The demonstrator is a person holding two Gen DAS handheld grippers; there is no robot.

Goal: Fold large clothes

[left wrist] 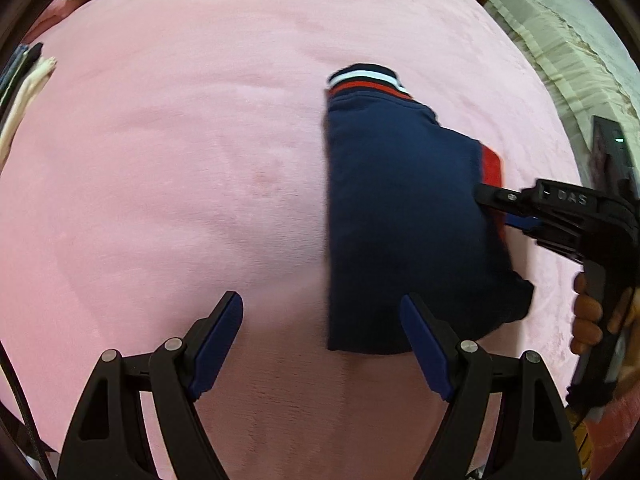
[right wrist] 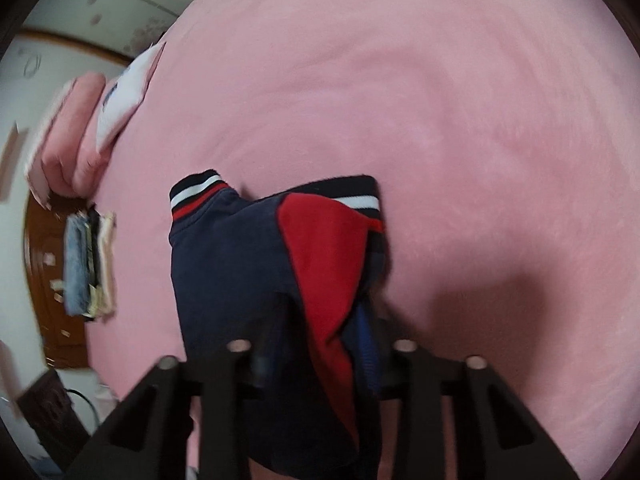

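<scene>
A navy jacket (left wrist: 404, 216) with red panels and striped red, white and navy cuffs lies folded on the pink bed cover (left wrist: 180, 160). My left gripper (left wrist: 322, 320) is open and empty, hovering above the cover just before the jacket's near edge. My right gripper (left wrist: 486, 200) comes in from the right and is shut on the jacket's right edge. In the right wrist view the jacket (right wrist: 240, 272) drapes over my right gripper (right wrist: 320, 344), with the red panel (right wrist: 324, 256) pinched between the fingers, which are largely hidden by cloth.
A pile of folded clothes (right wrist: 90, 264) sits at the bed's left edge, next to pink and white pillows (right wrist: 100, 120). A ruffled cream bed skirt (left wrist: 560, 52) and a dark device (left wrist: 612, 152) lie beyond the bed's right edge.
</scene>
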